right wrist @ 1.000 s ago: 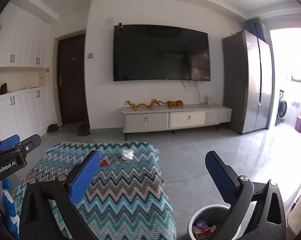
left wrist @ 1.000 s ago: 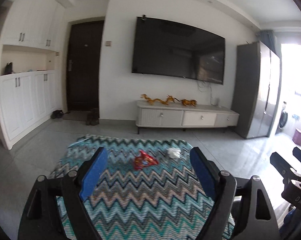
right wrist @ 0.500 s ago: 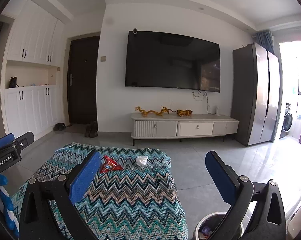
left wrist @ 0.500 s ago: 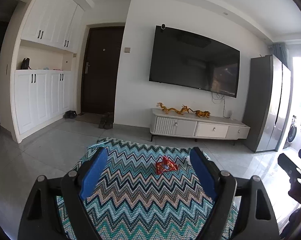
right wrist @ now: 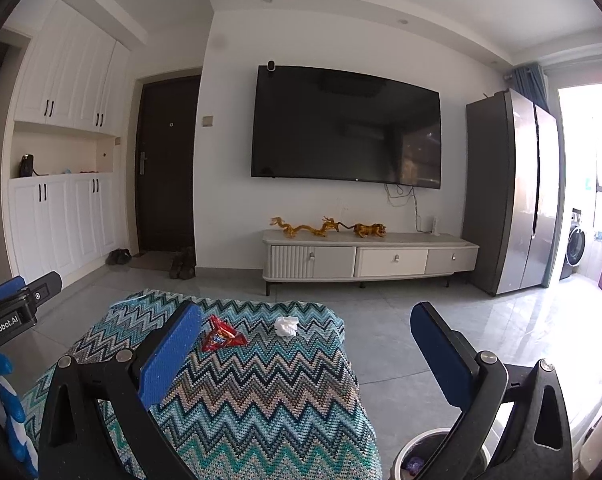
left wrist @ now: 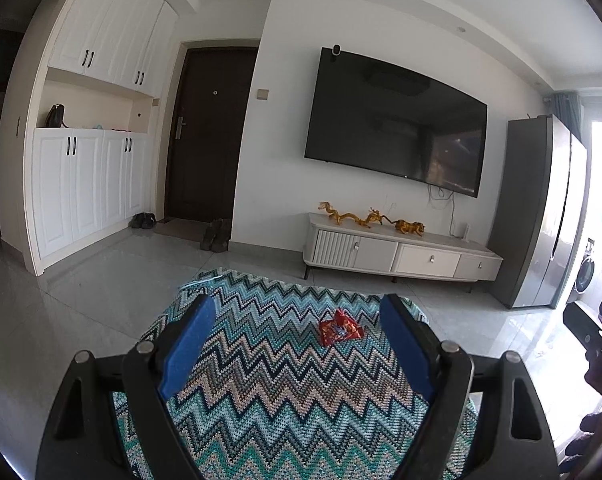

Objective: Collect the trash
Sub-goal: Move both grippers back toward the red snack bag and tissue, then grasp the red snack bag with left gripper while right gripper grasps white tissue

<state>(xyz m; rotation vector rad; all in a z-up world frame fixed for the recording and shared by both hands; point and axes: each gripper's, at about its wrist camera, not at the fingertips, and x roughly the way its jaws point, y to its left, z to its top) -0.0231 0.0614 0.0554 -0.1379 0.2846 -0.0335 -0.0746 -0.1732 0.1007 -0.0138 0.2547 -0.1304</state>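
My left gripper is spread wide with nothing between its blue pads, and it hangs above the zigzag-patterned cloth that covers the worktop. Straight out along its fingers, a little right of the centre line and nearer the right pad than the left, lies the red wrapper, flat on the cloth toward the far end. It is crumpled into a rough triangle with its longer side running across my line of reach, so the two pads already stand on either side of that length. I judge that a forward and downward move, nudged slightly right, would bring the wrapper between them.

My right gripper is also released and carries nothing, held over the right-hand edge of the same worktop. From this side the red wrapper sits just off the tip of my left pad, outside the centre of the gap, while the white tissue wad lies ahead and nearer the middle of the opening, well apart from the wrapper on its right. So the wrapper falls to the left gripper and the tissue to the right, by my reckoning.

Below my right gripper, on the floor beside the worktop, the rim of the bin shows with some scraps inside, closer to the right hand for the drop.
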